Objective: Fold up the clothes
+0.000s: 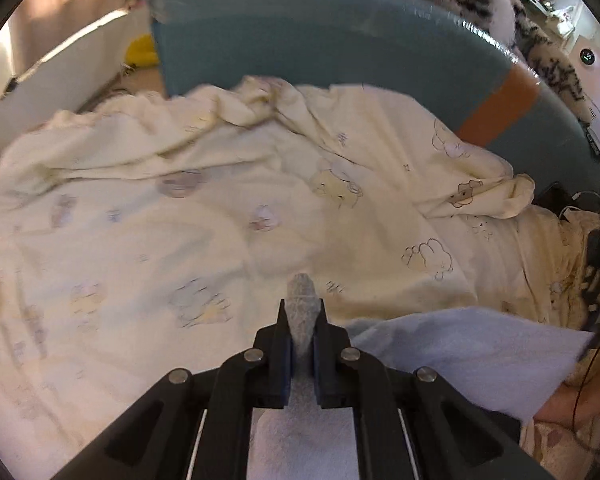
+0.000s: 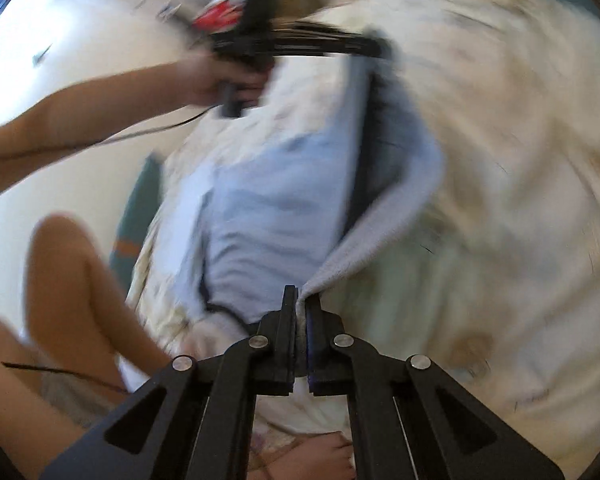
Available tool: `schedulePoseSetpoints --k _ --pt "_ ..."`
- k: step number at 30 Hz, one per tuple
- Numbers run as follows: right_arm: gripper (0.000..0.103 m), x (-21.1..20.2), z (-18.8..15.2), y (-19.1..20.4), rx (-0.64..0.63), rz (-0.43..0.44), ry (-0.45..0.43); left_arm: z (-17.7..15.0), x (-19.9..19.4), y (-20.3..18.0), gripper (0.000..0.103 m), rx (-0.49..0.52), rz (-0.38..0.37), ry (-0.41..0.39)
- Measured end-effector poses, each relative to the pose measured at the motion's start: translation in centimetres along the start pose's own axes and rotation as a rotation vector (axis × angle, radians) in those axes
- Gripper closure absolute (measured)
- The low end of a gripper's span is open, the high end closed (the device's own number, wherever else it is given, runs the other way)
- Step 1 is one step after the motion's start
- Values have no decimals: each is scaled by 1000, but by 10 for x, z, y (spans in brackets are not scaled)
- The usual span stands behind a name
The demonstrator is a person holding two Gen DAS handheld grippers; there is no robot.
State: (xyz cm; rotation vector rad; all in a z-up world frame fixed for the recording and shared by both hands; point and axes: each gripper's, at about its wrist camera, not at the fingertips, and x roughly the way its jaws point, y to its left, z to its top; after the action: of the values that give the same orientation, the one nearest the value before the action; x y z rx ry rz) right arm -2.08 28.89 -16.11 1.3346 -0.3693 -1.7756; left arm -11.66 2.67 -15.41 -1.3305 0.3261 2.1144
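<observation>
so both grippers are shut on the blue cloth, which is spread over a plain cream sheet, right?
Not plain: the left wrist view shows the sheet printed with cartoon animals. The rest holds: left gripper and right gripper are both shut on the blue cloth.

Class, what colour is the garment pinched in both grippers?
Pale blue. The garment shows best in the right wrist view, spread over the cream printed bedsheet.

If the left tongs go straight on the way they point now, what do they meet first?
Probably the cream cartoon-print bed sheet. The left tongs, shut on a fold of the pale blue fleece garment, point down at it, and nothing else shows between, though depth is unclear.
</observation>
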Motion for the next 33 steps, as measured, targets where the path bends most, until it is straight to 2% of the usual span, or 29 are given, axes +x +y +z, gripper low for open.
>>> schedulePoseSetpoints --k 4,7,11,14,16,19,21,22,23,25,26,27,29,31,33 --pt "100 10 51 61 -181 44 125 -23 -46 19 96 -56 62 -76" --pt "100 31 85 119 -329 77 238 -55 -100 37 96 -125 96 -165" --pt "100 81 113 202 -504 136 404 -125 -177 60 96 -204 114 -264" --pt "100 136 121 261 -595 210 517 -184 -214 74 95 -242 122 -260" --pt "100 176 117 292 -661 250 560 -228 -235 84 95 -286 143 -270" --pt "100 248 109 330 -673 330 564 -295 -257 99 95 -351 194 -282" --pt "100 296 103 347 -665 374 553 -343 -256 116 95 -420 230 -258" --pt "100 323 99 348 -640 374 556 -363 -251 123 94 -455 241 -235" --pt "100 349 95 349 -615 374 559 -381 -243 131 89 -488 249 -208" --pt "100 402 88 350 -565 374 565 -420 -218 152 82 -601 283 -118" --pt "99 428 83 349 -531 371 577 -439 -207 162 82 -673 298 -83" --pt "95 452 77 344 -481 362 610 -454 -206 167 82 -735 306 -95" --pt "94 486 61 336 -432 344 659 -483 -211 173 82 -847 318 -155" --pt "84 507 48 336 -430 330 685 -504 -228 170 81 -898 370 -224" --pt "57 515 38 340 -431 350 688 -521 -239 166 81 -954 384 -265"
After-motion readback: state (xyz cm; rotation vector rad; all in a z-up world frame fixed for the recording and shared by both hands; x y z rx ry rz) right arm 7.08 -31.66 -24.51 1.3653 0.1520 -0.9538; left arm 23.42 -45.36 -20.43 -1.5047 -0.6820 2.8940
